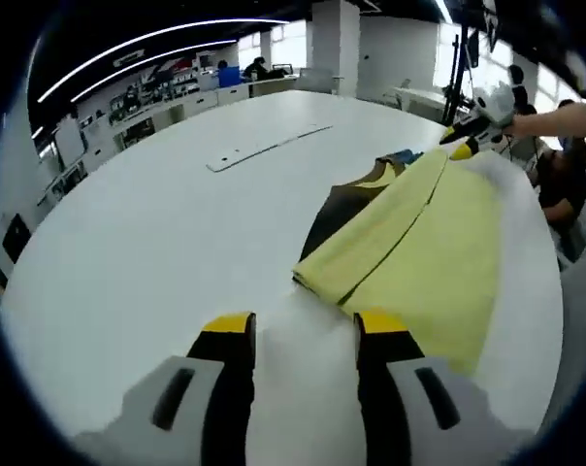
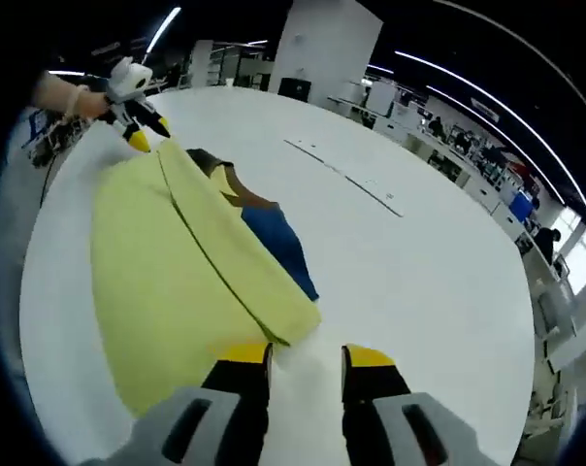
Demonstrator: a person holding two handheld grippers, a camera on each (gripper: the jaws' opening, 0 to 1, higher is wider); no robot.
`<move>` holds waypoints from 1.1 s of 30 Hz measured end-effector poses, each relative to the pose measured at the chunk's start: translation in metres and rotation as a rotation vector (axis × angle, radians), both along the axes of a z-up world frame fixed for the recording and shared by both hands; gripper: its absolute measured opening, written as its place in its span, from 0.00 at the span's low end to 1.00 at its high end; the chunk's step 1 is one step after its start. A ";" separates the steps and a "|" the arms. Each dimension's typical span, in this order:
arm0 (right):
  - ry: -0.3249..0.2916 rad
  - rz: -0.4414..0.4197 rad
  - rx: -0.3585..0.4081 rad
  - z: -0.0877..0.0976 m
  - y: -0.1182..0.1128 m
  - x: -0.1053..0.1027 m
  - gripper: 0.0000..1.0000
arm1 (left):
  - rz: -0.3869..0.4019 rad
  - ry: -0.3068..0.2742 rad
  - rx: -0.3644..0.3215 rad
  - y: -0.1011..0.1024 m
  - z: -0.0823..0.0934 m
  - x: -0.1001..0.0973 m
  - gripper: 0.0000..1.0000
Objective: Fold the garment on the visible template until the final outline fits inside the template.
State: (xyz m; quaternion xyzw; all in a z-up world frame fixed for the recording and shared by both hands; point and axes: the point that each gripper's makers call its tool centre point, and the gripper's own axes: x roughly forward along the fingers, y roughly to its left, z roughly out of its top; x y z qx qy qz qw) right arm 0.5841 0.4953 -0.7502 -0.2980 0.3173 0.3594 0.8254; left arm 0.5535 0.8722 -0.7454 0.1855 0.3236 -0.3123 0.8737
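Note:
A yellow garment lies folded lengthwise on the white table, with a long flap over its middle. Dark brown and blue parts show at one side. My left gripper stands open just short of the garment's near corner, with bare table between its jaws. My right gripper, held by a hand, is at the far end. In the right gripper view the garment shows its blue part. There my right gripper is open at the flap's corner, and my left gripper is at the opposite end.
A thin pale strip lies flat on the table beyond the garment, also seen as a strip. A seated person is close to the table edge on the right. Workbenches line the back of the room.

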 end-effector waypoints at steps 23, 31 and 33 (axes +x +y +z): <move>-0.106 0.118 -0.028 0.009 0.018 0.016 0.18 | -0.107 -0.111 0.084 -0.021 0.011 0.012 0.13; -0.086 0.107 0.006 0.014 0.023 0.020 0.00 | -0.053 -0.082 0.006 -0.023 0.017 0.019 0.01; -0.078 0.071 0.036 0.017 0.024 0.025 0.00 | 0.003 -0.068 -0.055 -0.022 0.020 0.027 0.01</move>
